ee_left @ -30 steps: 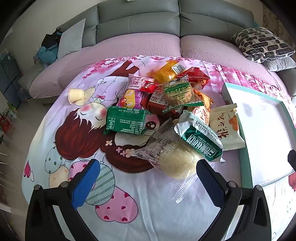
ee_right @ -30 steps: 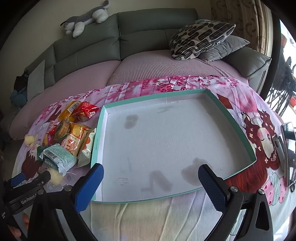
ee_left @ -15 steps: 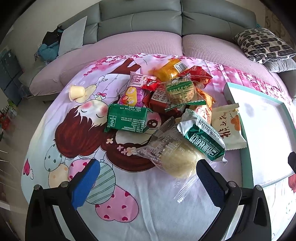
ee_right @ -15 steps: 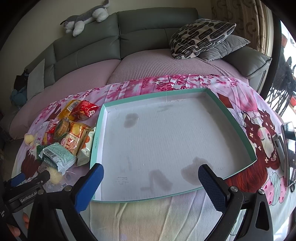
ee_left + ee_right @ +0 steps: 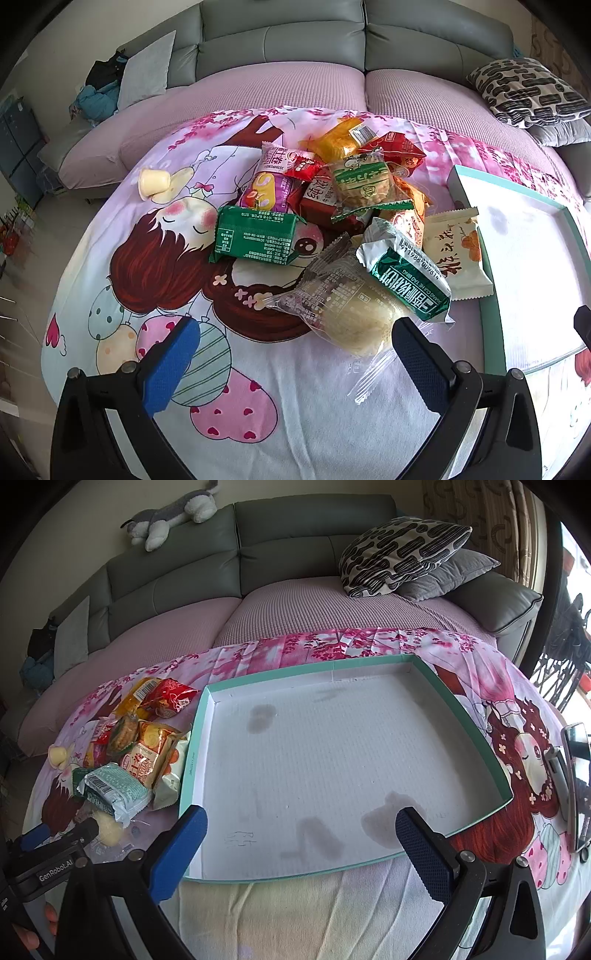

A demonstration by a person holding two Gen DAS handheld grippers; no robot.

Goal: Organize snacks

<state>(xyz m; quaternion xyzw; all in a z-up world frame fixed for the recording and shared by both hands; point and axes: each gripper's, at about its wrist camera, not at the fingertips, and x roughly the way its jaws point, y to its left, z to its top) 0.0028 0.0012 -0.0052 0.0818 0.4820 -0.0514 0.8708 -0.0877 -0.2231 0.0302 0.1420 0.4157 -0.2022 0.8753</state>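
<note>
A pile of snack packets [image 5: 343, 206] lies on a cartoon-print cloth. Nearest my left gripper [image 5: 295, 350] are a clear-wrapped yellow cake [image 5: 351, 317], a green-and-white packet [image 5: 406, 277] and a dark green packet [image 5: 255, 238]. The left gripper is open and empty, just short of the yellow cake. A small yellow pudding cup [image 5: 153, 181] lies apart at the left. My right gripper [image 5: 301, 845] is open and empty over the near edge of a shallow teal-rimmed white tray [image 5: 469, 716], which holds nothing. The pile [image 5: 136, 746] lies left of the tray.
A grey sofa with a pink cover [image 5: 288, 85] runs behind the cloth. A black-and-white patterned pillow [image 5: 399, 550] and a plush toy [image 5: 170, 515] sit on it. A phone on a stand [image 5: 576, 775] is at the right edge. My left gripper's body [image 5: 48, 853] shows at lower left.
My left gripper has drawn slightly closer to the snack pile. The right gripper has barely moved. Nothing was picked up.
</note>
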